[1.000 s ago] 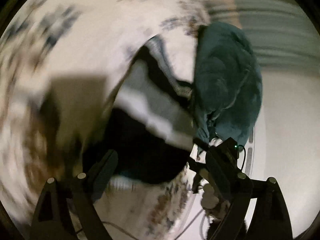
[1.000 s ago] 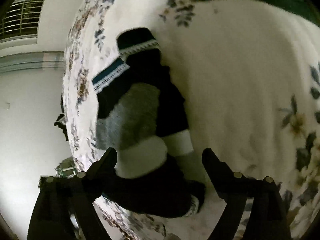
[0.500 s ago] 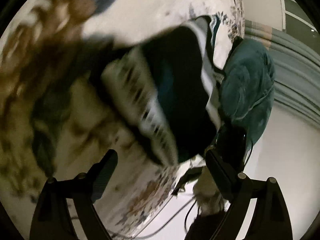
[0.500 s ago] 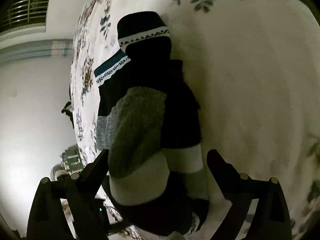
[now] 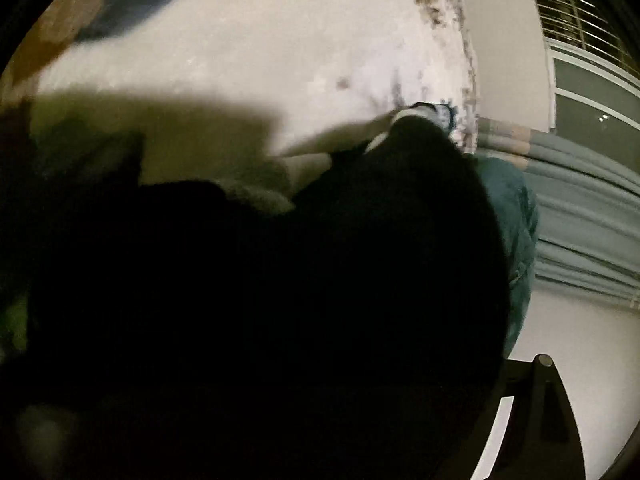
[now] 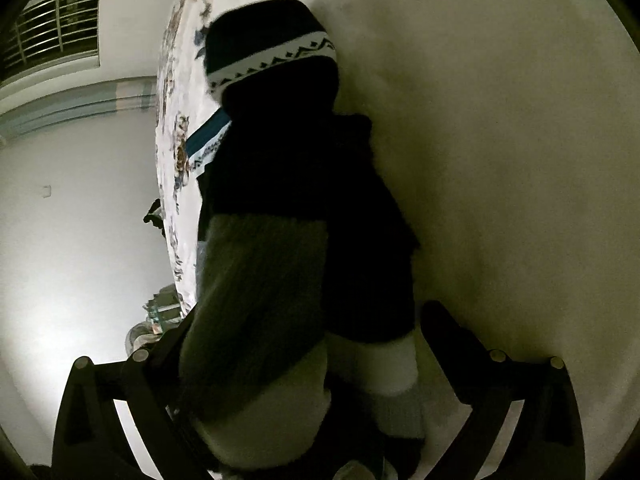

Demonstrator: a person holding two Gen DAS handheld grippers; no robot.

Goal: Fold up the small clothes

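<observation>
A small black sweater [image 6: 288,184] with grey and white sleeve bands and a patterned white stripe lies on the floral bedspread [image 6: 500,160]. My right gripper [image 6: 320,360] is open, its fingers on either side of the grey and white sleeve end. In the left wrist view the black sweater [image 5: 280,300] fills the lower frame and hides the left gripper's fingers; only part of the right finger's base [image 5: 540,400] shows. A patterned hem [image 5: 432,114] peeks out at the far end.
A teal garment [image 5: 516,240] hangs at the bed's edge. Grey curtains [image 5: 588,216] and a barred window [image 5: 580,20] stand beyond. A white wall [image 6: 72,220] lies left of the bed in the right wrist view.
The left gripper has swung close over the sweater, which now covers its view. The right gripper has moved nearer along the sleeve.
</observation>
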